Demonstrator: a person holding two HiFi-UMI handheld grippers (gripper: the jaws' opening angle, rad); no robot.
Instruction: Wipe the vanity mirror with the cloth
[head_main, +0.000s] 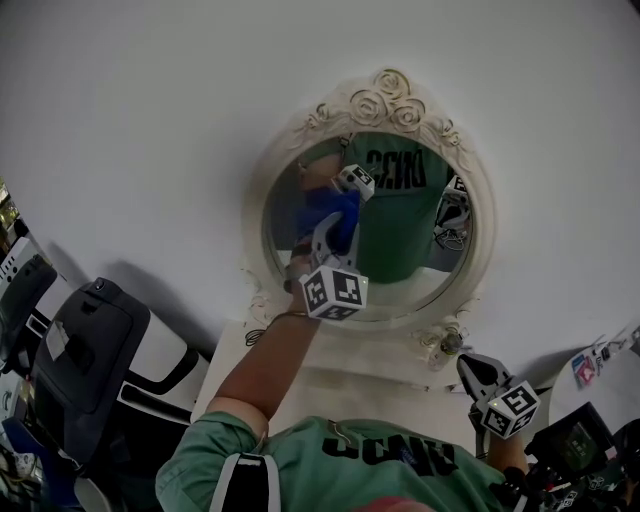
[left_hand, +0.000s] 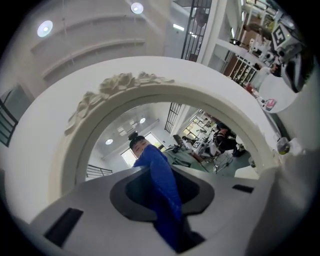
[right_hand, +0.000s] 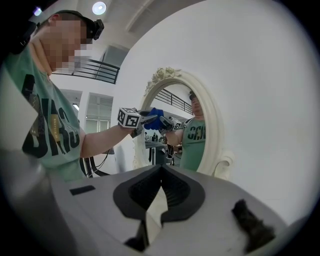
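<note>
At mirror (head_main: 385, 105) glass: left tool (head_main: 333, 232) grips blue cloth (left_hand: 162, 185); right tool (right_hand: 161, 172) closed, empty.

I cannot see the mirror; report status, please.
Left gripper shut on blue cloth, pressed to mirror. Right gripper jaws together, empty. Nothing in the way.

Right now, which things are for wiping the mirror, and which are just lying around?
For the job:
mirror
blue cloth
left gripper, shut on the cloth

Just lying about:
black case, at the left
small bottle, by the mirror's foot
right gripper, shut on nothing, held low
</note>
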